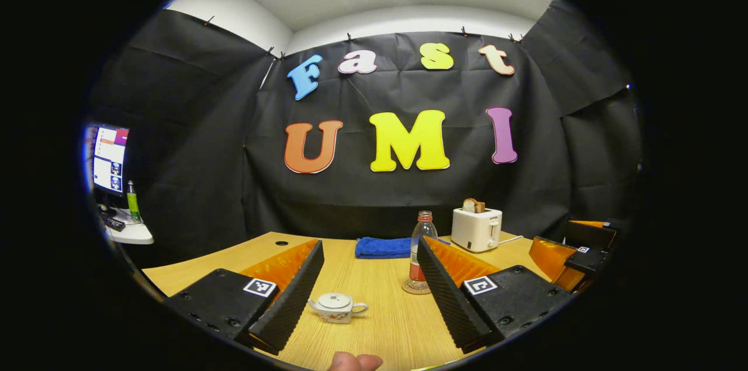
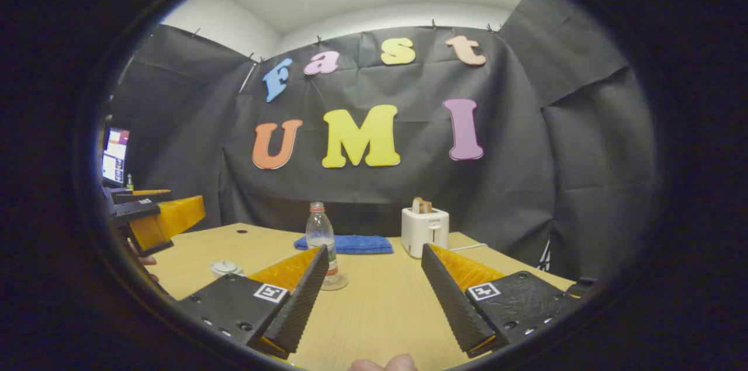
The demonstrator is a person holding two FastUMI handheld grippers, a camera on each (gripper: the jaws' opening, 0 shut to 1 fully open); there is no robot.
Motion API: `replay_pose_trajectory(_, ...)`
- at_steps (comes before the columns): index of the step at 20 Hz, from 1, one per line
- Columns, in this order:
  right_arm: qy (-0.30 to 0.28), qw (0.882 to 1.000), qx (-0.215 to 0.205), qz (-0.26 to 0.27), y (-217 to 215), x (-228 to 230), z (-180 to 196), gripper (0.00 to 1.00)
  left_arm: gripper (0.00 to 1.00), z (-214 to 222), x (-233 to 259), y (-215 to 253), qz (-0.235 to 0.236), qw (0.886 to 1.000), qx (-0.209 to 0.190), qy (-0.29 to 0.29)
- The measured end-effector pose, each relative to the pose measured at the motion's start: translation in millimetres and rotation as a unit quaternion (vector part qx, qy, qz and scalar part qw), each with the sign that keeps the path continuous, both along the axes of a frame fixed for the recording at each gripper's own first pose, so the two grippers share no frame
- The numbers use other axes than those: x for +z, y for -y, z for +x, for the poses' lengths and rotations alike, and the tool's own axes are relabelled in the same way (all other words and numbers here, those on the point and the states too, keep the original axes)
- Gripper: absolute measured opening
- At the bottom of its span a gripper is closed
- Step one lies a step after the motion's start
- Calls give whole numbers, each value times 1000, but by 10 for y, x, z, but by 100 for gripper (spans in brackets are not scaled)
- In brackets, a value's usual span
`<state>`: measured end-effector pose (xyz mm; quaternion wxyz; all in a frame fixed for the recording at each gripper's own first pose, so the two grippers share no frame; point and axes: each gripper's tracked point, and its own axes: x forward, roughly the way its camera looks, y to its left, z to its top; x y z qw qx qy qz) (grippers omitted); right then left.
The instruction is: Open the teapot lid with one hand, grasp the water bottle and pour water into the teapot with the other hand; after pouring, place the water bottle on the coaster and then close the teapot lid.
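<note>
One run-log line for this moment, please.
phase: pre-grasp | left gripper: open, empty | right gripper: open, empty | teapot: lid on | water bottle: on coaster

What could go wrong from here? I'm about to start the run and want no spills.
The water bottle is tall and narrow on its coaster, so a careless approach by the open right gripper might topple it. The teapot lid is small; the open left gripper could slip off it or push the teapot.

lidded teapot, bottle on coaster
</note>
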<state>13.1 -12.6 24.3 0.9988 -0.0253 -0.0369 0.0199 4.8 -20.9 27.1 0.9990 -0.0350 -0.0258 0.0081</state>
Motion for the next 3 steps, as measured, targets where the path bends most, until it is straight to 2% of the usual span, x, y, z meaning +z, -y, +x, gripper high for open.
replay_pose_trajectory(1, 1, 1000, 0, -1, -44, 14, -26, 96, 100, -23, -19, 10, -2, 1000, -3, -3)
replay_pose_trajectory(3, -6, 1000, 2, -1, -115, -33, -65, 92, 100, -49, -59, 25, -11, 1000, -11, -11)
